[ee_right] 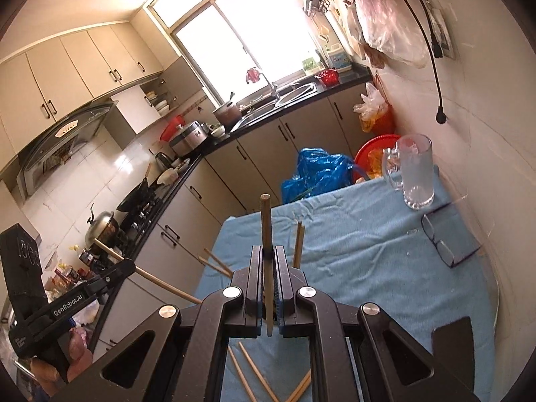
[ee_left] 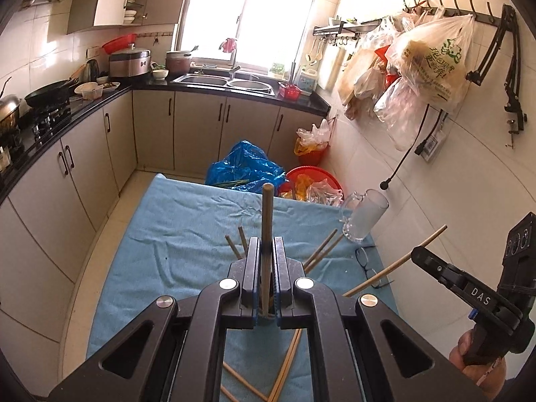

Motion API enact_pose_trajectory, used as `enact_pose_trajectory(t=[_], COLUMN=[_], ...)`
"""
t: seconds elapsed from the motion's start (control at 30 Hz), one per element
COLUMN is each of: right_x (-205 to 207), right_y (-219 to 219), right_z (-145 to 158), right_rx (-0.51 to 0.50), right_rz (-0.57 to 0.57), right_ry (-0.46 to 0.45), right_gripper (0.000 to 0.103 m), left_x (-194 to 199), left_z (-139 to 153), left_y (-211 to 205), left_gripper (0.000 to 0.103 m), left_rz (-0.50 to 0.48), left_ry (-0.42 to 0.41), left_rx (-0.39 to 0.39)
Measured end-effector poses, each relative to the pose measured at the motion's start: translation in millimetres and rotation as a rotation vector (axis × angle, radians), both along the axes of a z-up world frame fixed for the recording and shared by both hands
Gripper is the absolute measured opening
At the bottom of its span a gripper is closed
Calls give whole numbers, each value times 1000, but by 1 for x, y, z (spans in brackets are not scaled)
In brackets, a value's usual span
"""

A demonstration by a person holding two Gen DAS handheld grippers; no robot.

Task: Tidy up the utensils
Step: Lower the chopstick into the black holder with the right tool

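I have both jaws pinching one chopstick each: left gripper point(ee_left: 267, 251) on its chopstick point(ee_left: 267, 221), right gripper point(ee_right: 267, 258) on another chopstick point(ee_right: 266, 227), above the blue counter point(ee_left: 174, 221). Glass mug point(ee_left: 363, 216) stands far right. Risk: thin sticks pivot or slip, or clip the mug rim.
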State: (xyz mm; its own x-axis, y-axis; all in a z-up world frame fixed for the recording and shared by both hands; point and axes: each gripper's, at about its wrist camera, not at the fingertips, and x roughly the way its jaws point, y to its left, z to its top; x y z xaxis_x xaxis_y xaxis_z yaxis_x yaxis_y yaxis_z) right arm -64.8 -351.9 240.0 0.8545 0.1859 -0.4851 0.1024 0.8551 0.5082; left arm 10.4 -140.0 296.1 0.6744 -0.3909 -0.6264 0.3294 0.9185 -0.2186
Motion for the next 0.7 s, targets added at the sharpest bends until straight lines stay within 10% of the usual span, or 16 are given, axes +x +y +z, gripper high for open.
enact_pose_trajectory(t=[0.7], right_x=[64], right_y=[3], right_z=[-49], right_rx=[-34], right_rz=[-7], right_ry=[122], right_gripper=[6], left_x=[45], left_z=[-51], left_y=[-20], left_gripper=[6], left_rz=[22], left_ry=[95], left_rx=[39])
